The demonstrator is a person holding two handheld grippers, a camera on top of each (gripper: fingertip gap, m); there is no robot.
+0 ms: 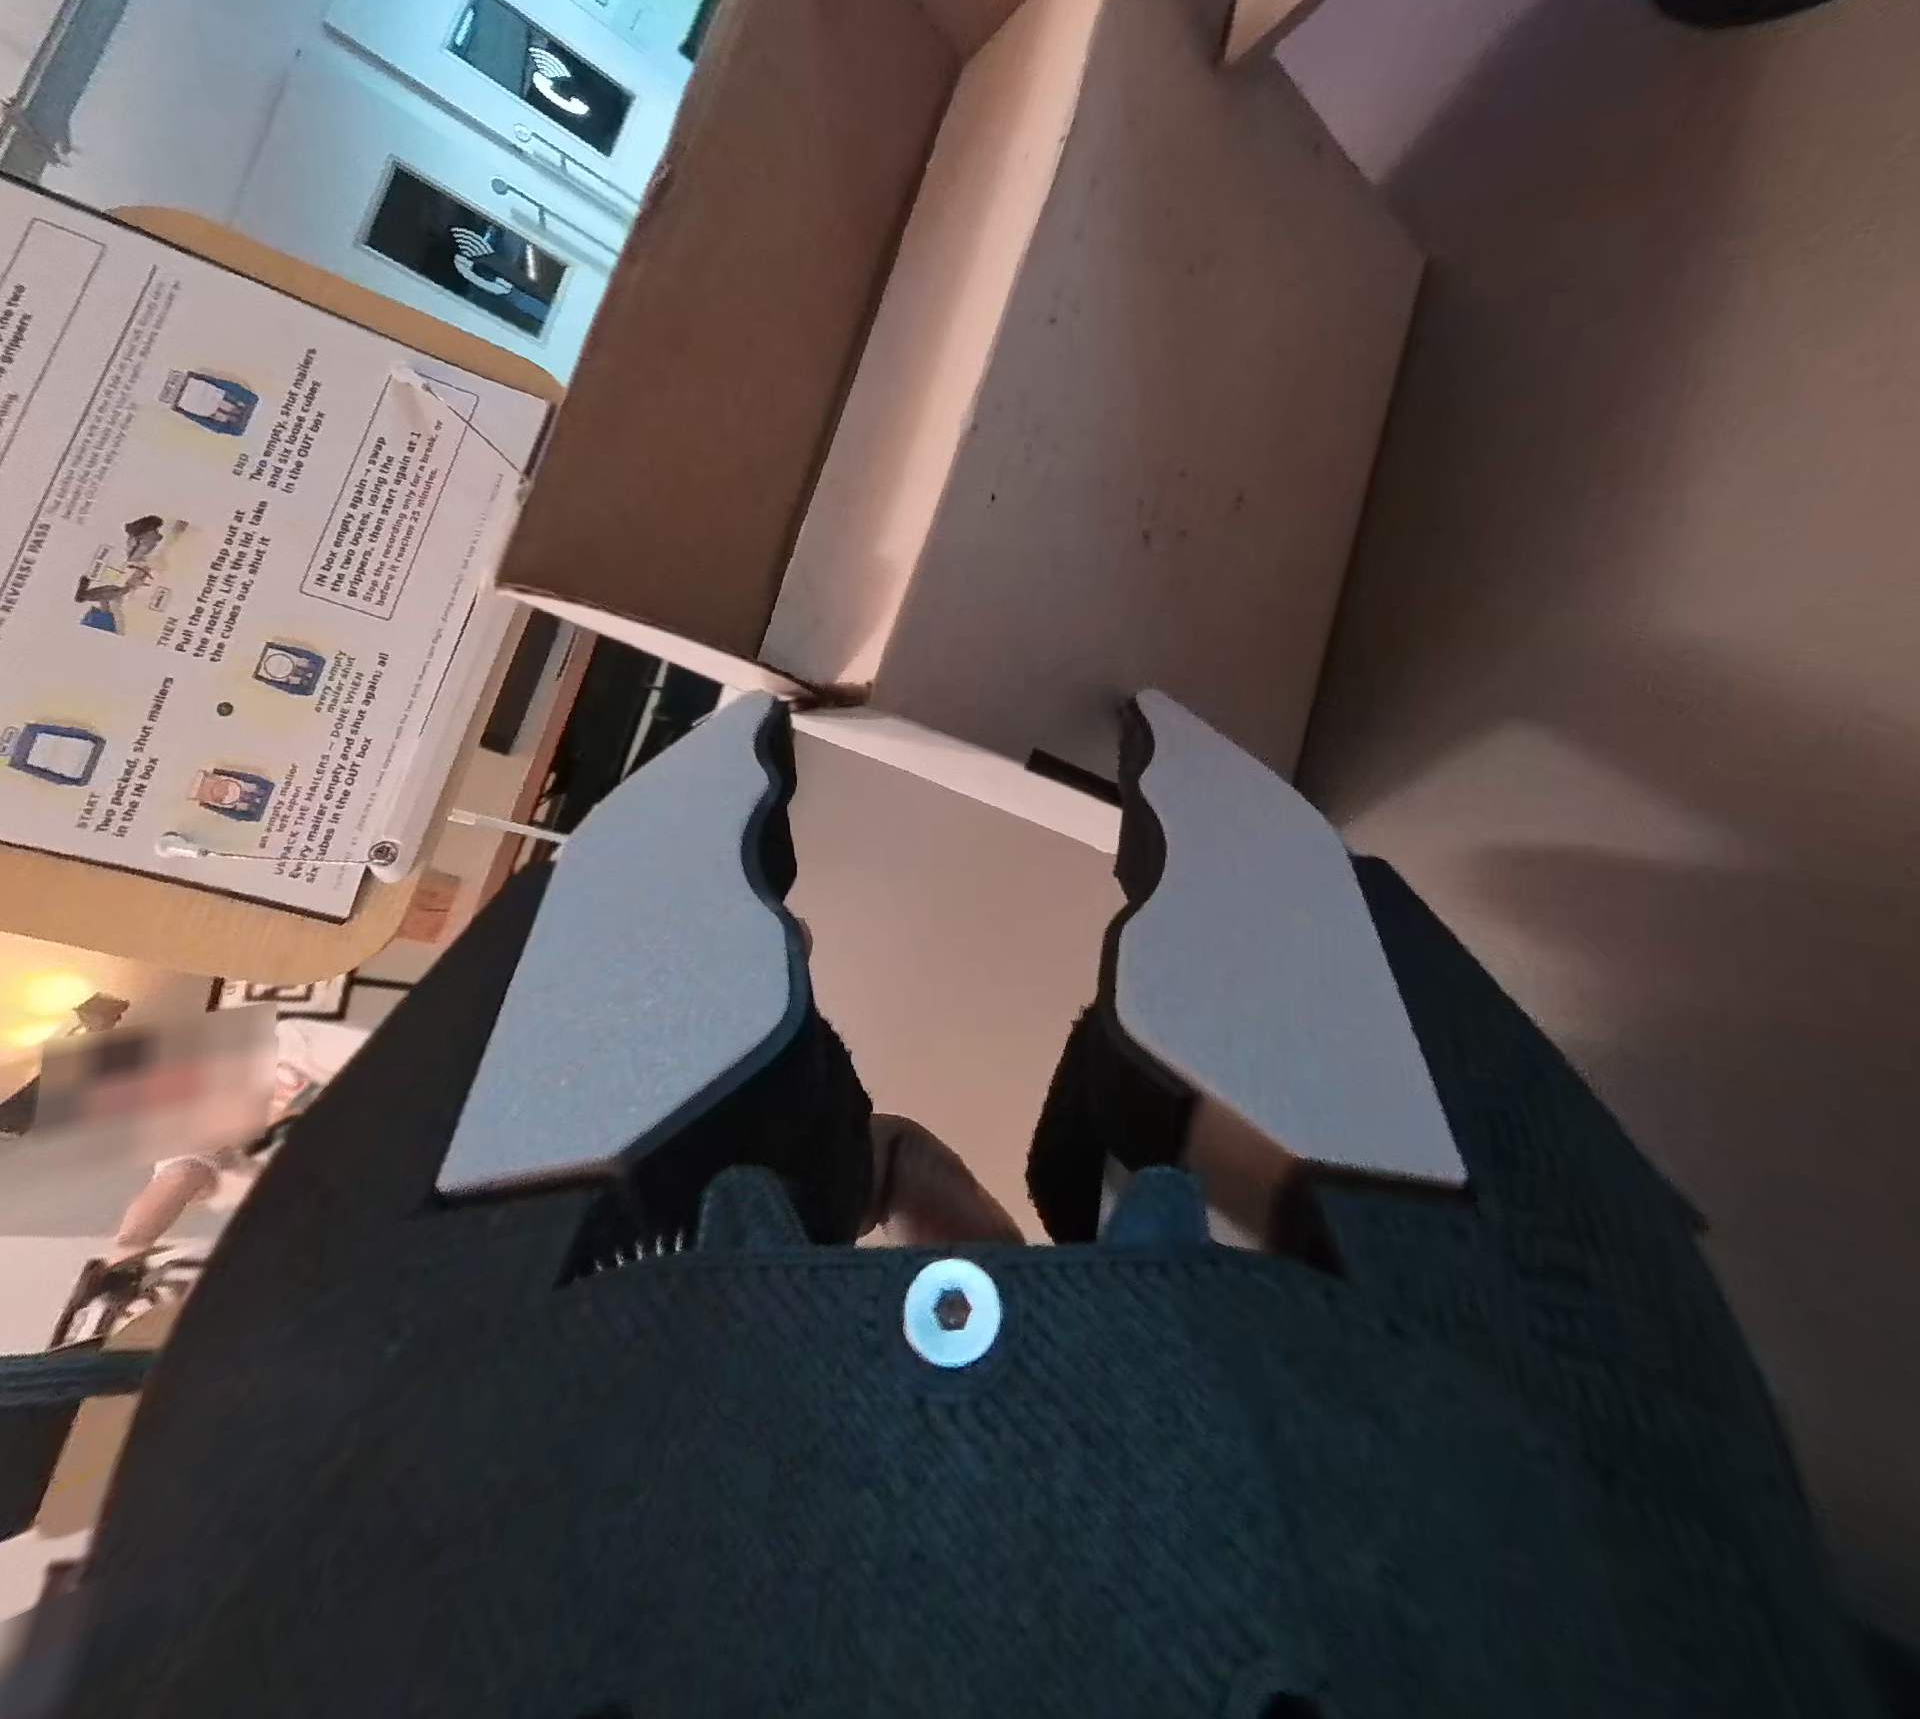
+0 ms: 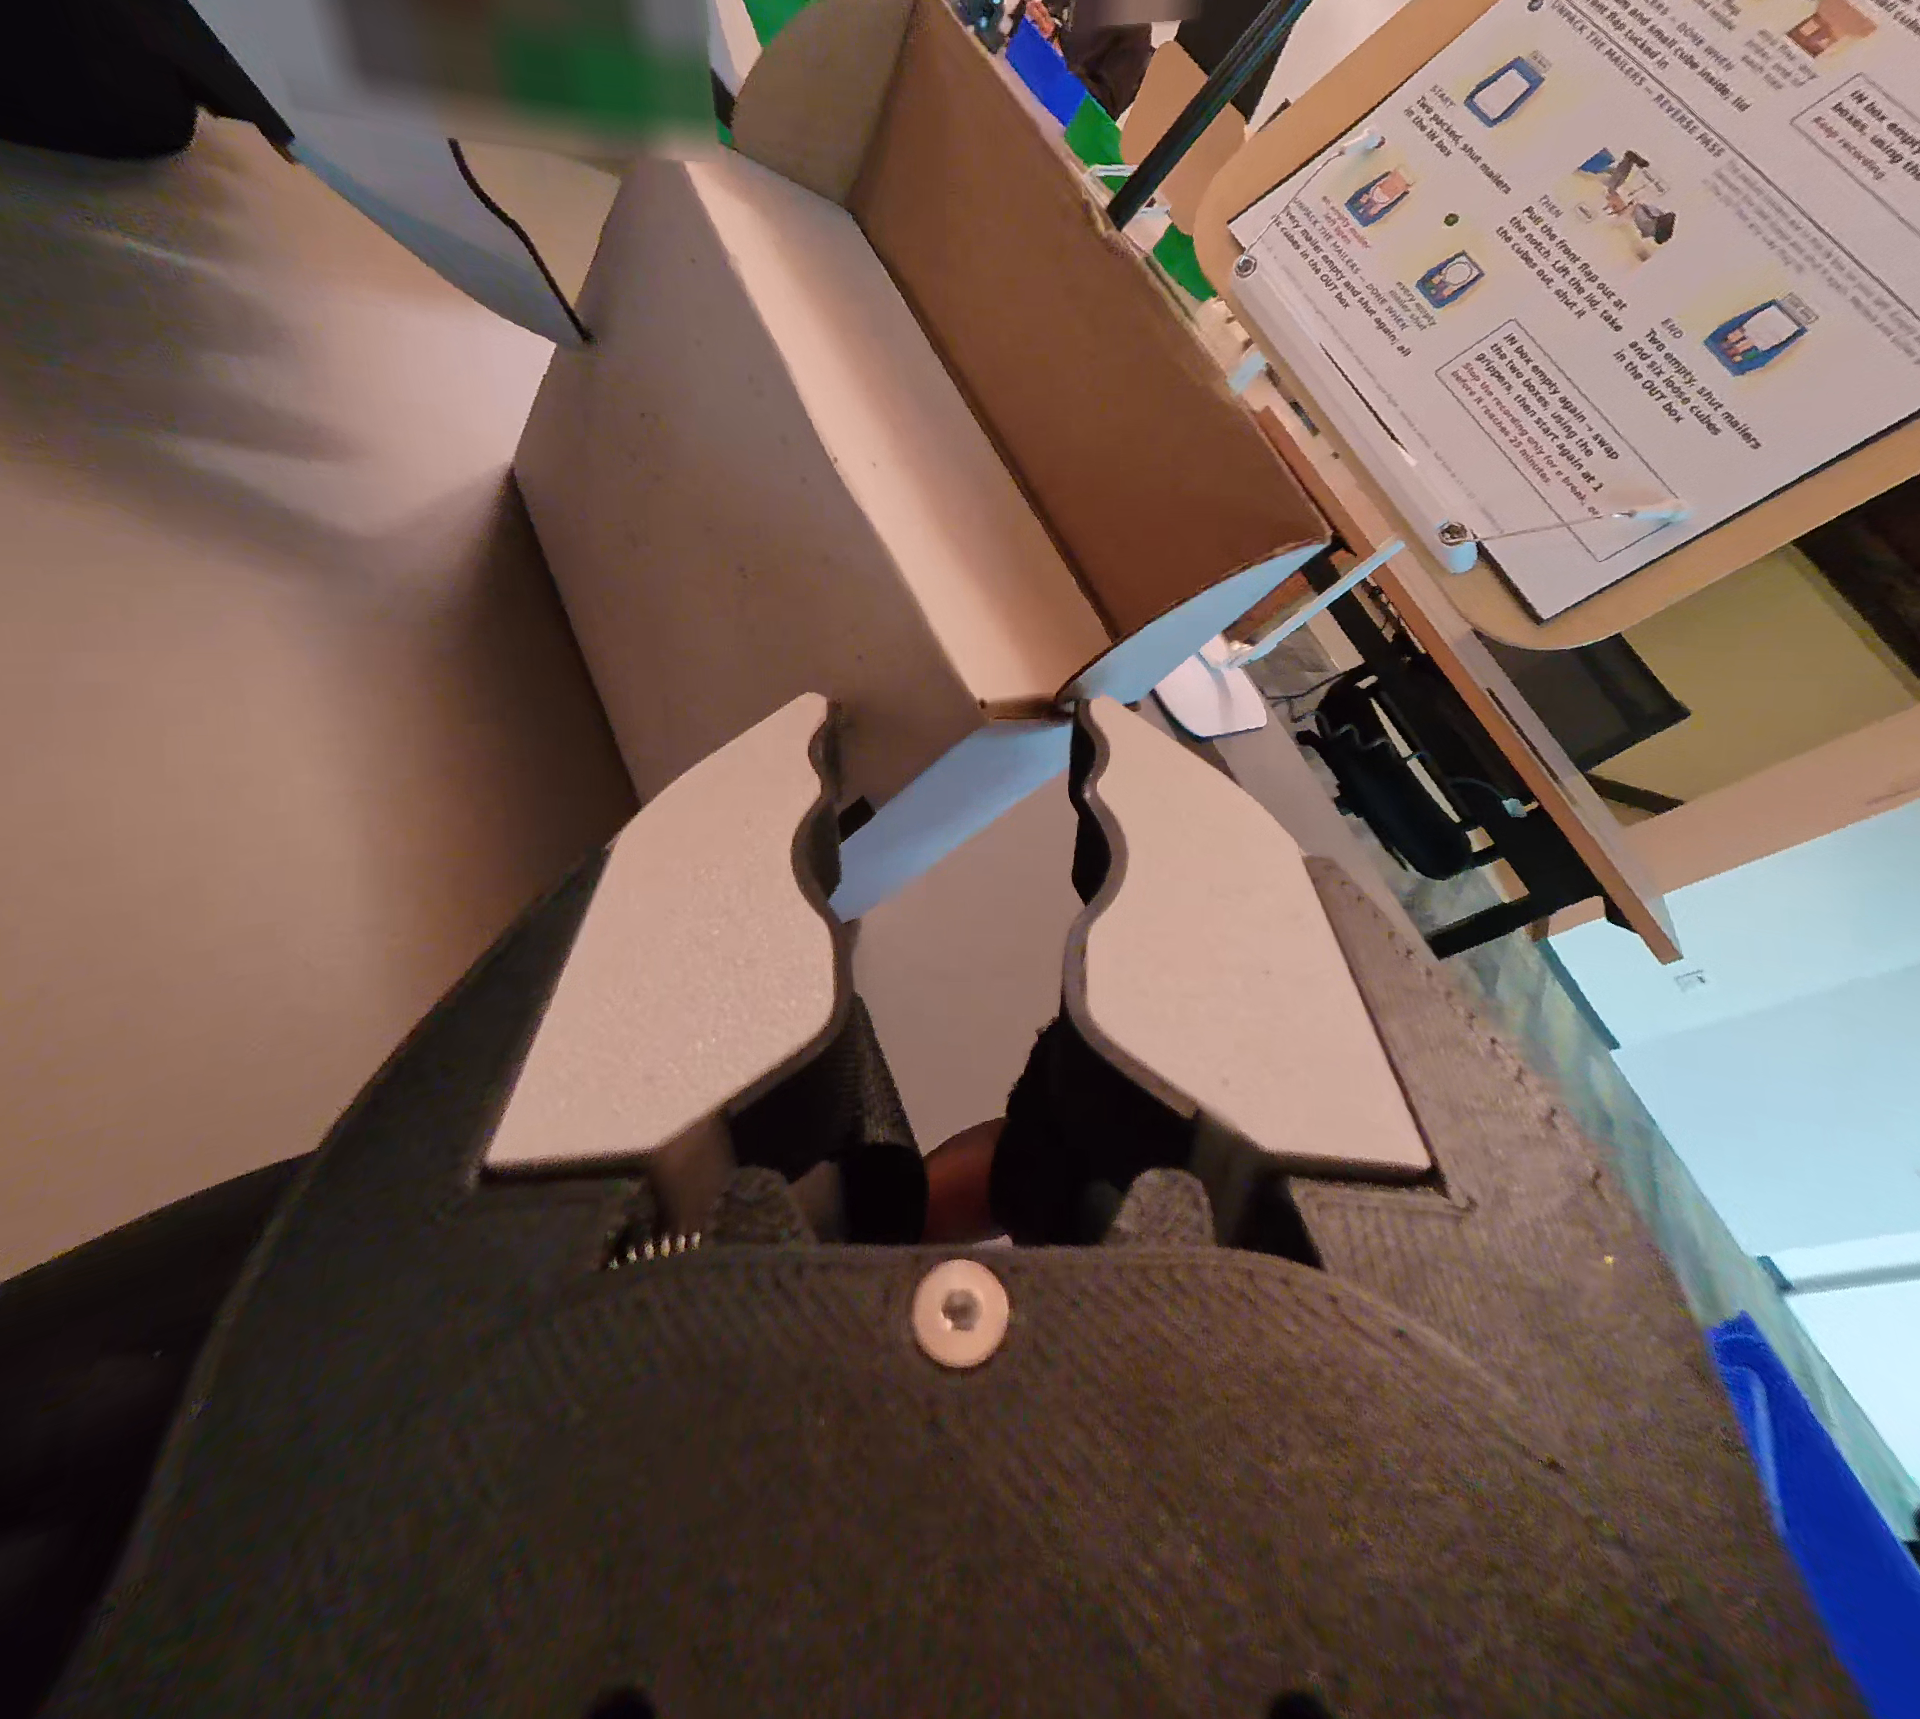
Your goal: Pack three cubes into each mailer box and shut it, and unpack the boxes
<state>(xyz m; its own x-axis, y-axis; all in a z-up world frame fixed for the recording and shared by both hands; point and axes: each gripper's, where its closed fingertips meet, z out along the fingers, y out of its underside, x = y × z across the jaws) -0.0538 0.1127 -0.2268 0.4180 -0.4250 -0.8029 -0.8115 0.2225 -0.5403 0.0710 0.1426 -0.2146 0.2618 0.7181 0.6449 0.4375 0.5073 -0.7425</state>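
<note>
Between the parted jaws of the left gripper (image 1: 961, 729) sits 1 white side flap of the mailer box (image 1: 1101, 381); whether the fingertips pinch it cannot be told. Just beyond that gripper, the box's pale lid panel rises, with a brown cardboard flap (image 1: 748, 267) beside it. Past the box, an instruction sheet (image 1: 208, 547) lies on a wooden board.

At the right gripper (image 2: 956, 713), the jaws also stand apart around the box's other white side flap (image 2: 956, 802), touching it near the box corner. Beyond that corner, the same mailer box (image 2: 748, 443) stands open, its brown flap (image 2: 1049, 329) upright.
</note>
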